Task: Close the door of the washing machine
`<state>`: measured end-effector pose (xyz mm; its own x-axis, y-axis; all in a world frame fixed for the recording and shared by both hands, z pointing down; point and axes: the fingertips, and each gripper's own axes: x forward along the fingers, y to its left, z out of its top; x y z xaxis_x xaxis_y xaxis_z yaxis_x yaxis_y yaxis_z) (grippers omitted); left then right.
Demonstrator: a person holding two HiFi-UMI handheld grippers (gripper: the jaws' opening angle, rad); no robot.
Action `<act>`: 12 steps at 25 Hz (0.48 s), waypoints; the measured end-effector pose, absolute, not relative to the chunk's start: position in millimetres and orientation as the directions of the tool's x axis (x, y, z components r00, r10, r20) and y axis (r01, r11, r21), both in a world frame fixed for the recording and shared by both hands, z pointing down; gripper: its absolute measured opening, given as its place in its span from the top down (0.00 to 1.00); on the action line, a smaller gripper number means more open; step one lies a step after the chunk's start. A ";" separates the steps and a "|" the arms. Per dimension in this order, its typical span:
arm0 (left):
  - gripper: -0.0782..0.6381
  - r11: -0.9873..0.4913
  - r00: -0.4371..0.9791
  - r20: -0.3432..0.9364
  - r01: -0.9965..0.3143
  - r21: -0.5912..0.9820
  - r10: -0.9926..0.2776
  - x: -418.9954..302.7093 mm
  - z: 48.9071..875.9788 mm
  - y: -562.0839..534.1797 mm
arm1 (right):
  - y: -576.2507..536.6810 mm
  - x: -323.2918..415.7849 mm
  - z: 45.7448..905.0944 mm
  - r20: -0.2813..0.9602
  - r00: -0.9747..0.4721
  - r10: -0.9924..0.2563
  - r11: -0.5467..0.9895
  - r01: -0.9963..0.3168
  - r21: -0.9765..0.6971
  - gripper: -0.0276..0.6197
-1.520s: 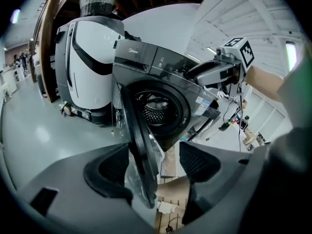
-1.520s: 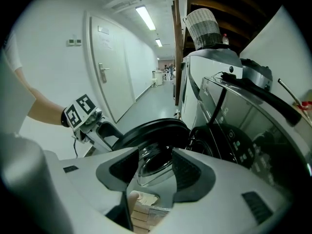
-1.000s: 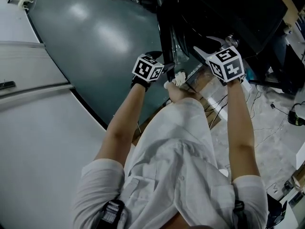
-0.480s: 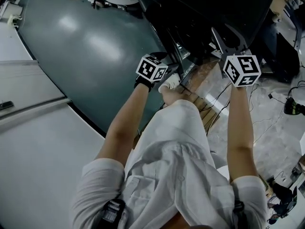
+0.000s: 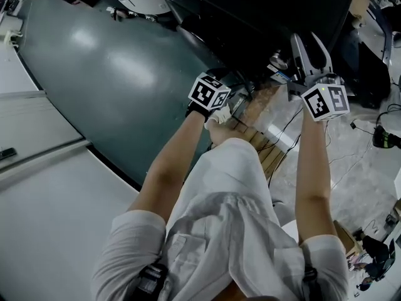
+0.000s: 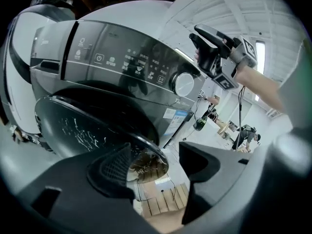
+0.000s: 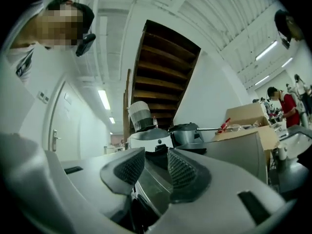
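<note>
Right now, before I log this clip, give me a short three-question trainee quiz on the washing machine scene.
1. True or false: the left gripper has its jaws apart, clamping nothing.
2. In the left gripper view, the washing machine's round dial sits at the control panel's: A right end; B left end; C middle.
3. Seen between those jaws, what slatted thing lies on the floor?
Key: 1 true; 2 A; 3 a wooden pallet.

White short-sleeved shirt point(image 5: 233, 227), black-and-white marker cubes point(image 5: 210, 95)
</note>
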<state>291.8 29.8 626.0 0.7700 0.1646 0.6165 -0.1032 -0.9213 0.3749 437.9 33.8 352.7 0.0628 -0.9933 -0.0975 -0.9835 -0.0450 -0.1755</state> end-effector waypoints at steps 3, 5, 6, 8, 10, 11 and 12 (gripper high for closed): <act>0.45 -0.919 0.783 0.600 -0.099 0.381 0.164 306.5 624.6 27.6 | 34.4 446.1 350.8 -0.119 0.080 -0.990 -0.052 -0.974 -0.221 0.72; 0.45 -0.921 0.789 0.593 -0.097 0.378 0.160 314.8 623.4 25.8 | 32.6 447.9 349.7 -0.122 0.074 -0.990 -0.046 -0.974 -0.221 0.72; 0.45 -0.923 0.791 0.591 -0.096 0.374 0.157 318.5 622.9 24.7 | 31.0 447.6 349.8 -0.119 0.065 -0.991 -0.039 -0.976 -0.213 0.72; 0.45 -0.925 0.794 0.589 -0.097 0.366 0.150 324.3 623.1 23.3 | 28.6 445.5 350.9 -0.111 0.048 -0.993 -0.026 -0.981 -0.193 0.72; 0.45 -0.926 0.798 0.585 -0.099 0.364 0.144 329.7 623.3 22.6 | 28.3 443.1 351.9 -0.109 0.040 -0.993 -0.020 -0.983 -0.183 0.72; 0.45 -0.926 0.801 0.583 -0.102 0.362 0.140 332.3 623.2 21.8 | 28.1 442.2 352.0 -0.109 0.039 -0.993 -0.018 -0.983 -0.182 0.72; 0.45 -0.927 0.802 0.583 -0.106 0.359 0.134 334.5 623.1 20.6 | 27.7 441.4 352.0 -0.110 0.039 -0.993 -0.018 -0.983 -0.180 0.72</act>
<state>334.5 20.6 623.1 0.8017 0.1339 0.5825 -0.1061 -0.9272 0.3592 441.4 27.7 352.0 0.0388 -0.9932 -0.1101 -0.9834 -0.0185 -0.1804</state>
